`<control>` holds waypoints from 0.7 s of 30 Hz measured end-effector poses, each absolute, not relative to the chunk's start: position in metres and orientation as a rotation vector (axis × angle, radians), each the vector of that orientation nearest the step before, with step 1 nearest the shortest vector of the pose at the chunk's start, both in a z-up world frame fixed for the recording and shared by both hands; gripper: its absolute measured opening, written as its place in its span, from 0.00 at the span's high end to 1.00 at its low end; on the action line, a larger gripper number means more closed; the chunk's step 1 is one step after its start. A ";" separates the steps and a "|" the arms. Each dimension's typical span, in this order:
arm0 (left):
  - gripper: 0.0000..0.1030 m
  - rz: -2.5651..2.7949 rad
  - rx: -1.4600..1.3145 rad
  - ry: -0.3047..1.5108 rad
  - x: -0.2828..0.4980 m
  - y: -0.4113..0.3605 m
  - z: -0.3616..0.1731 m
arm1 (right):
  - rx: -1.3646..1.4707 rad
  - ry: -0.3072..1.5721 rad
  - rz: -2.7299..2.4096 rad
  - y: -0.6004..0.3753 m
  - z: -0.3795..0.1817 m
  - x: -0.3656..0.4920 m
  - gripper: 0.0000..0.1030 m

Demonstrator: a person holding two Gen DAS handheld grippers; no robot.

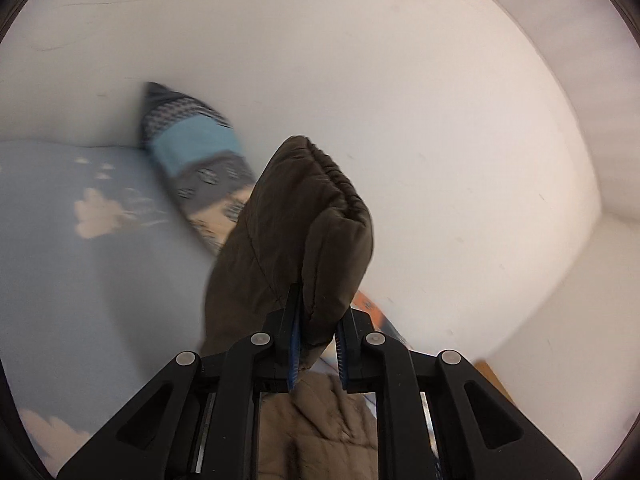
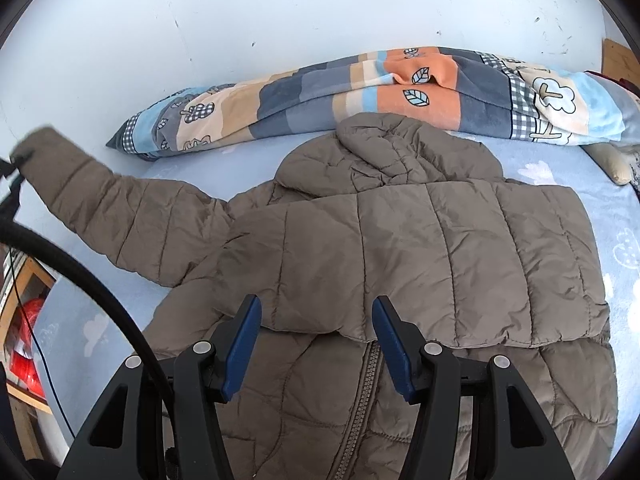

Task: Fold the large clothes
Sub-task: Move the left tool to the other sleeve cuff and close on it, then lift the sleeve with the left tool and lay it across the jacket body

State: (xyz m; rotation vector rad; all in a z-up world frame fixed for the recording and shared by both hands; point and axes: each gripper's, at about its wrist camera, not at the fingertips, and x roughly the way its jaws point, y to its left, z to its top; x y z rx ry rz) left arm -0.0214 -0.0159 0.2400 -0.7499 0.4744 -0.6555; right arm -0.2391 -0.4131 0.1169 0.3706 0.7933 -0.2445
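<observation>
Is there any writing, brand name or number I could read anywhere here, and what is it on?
None can be read.
Puffer jacket: no label or logo shows.
Patchwork quilt: only drawn leaves, trees and checks, no words.
Blue sheet: cloud shapes only.
Red thing on the shelf: too blurred to tell.

Around me: a white wall point(image 2: 280, 8), scuffed with small dark marks, behind a bed with a pale blue cloud-print sheet point(image 2: 592, 184). A rolled patchwork quilt point(image 2: 360, 88) lies along the wall. At my left, a wooden shelf point(image 2: 28, 280) holds something red.
</observation>
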 end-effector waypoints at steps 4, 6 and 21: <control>0.87 -0.745 -0.705 0.493 -0.034 -0.063 0.253 | 0.379 0.775 -0.246 -0.417 0.125 -0.247 0.40; 0.87 -0.783 -0.681 0.499 -0.042 -0.082 0.256 | 0.380 0.773 -0.259 -0.422 0.129 -0.253 0.40; 0.87 -1.019 -0.422 0.696 -0.096 -0.312 0.232 | 0.572 0.562 -0.426 -0.521 0.185 -0.338 0.39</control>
